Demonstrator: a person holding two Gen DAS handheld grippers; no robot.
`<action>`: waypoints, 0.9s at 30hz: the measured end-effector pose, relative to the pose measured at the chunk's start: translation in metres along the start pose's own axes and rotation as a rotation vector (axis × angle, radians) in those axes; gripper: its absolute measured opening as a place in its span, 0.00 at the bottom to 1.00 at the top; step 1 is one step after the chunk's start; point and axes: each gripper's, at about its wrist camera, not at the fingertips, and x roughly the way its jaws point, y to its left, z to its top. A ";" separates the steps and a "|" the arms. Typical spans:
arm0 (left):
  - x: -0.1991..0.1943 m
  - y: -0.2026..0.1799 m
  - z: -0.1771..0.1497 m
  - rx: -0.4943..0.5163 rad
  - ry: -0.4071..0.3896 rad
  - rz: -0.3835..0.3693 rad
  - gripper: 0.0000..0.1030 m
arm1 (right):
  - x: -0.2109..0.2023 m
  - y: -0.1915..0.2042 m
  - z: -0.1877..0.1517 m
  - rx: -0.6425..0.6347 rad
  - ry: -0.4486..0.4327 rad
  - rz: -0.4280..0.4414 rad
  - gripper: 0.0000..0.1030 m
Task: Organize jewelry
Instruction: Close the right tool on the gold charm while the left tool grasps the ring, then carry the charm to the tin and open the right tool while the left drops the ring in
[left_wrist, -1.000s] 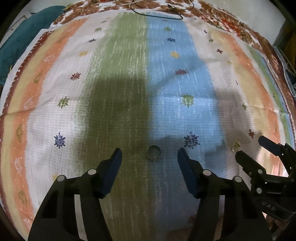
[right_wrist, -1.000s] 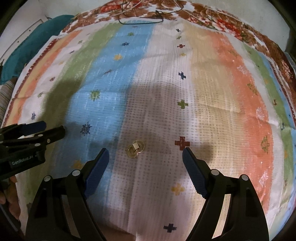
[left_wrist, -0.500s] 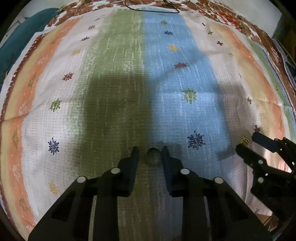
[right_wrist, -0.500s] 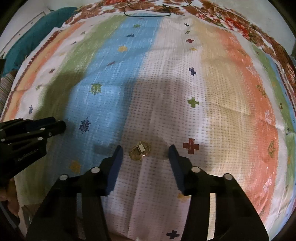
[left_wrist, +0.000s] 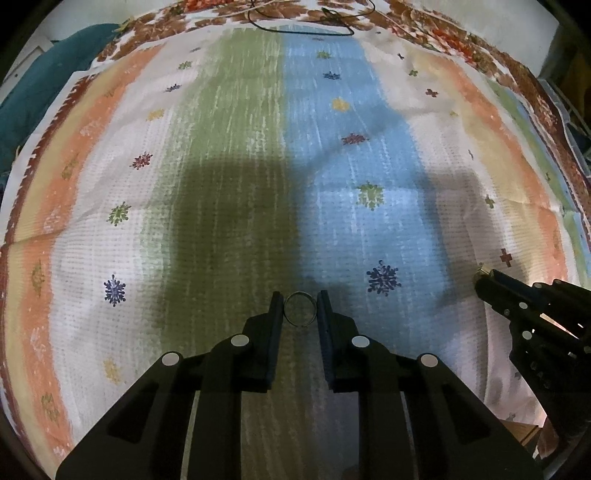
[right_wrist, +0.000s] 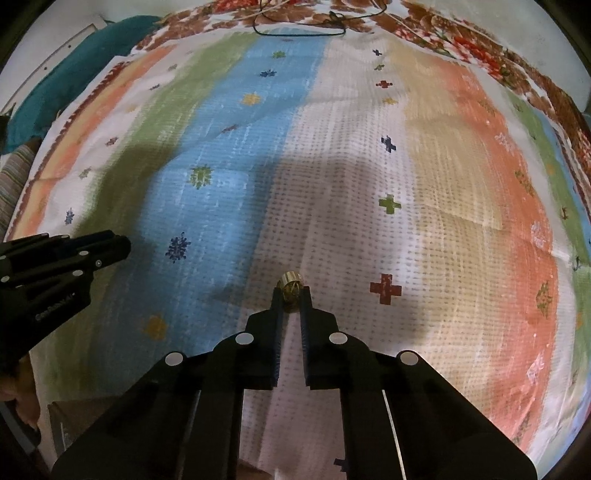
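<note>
A plain silver ring (left_wrist: 300, 309) lies on the striped cloth (left_wrist: 236, 184), on the seam between the green and blue stripes. My left gripper (left_wrist: 300, 301) is shut on it, a finger touching each side. A gold ring (right_wrist: 290, 289) sits on the white dotted band of the cloth (right_wrist: 369, 166). My right gripper (right_wrist: 290, 293) is shut on it at the fingertips. In the left wrist view the right gripper (left_wrist: 487, 280) shows at the right edge with the gold ring (left_wrist: 481, 272) at its tip. The left gripper (right_wrist: 123, 243) shows at the left of the right wrist view.
A thin black cord (left_wrist: 295, 27) loops on the floral border at the far end of the cloth. A teal fabric (left_wrist: 40, 77) lies past the cloth's far left corner. A striped cushion (right_wrist: 14, 181) sits at the left edge.
Both grippers have gone from wide open to shut, the left around the silver ring and the right around the gold ring. Both have moved slightly forward.
</note>
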 end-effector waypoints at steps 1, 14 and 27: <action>-0.002 -0.001 0.000 -0.001 -0.005 -0.002 0.18 | -0.002 0.000 0.000 0.001 -0.003 0.002 0.07; -0.028 -0.007 -0.008 -0.002 -0.046 -0.024 0.18 | -0.022 -0.003 -0.006 0.024 -0.042 0.012 0.03; -0.039 -0.011 -0.010 0.004 -0.065 -0.040 0.18 | -0.018 -0.012 -0.002 0.081 -0.028 0.019 0.20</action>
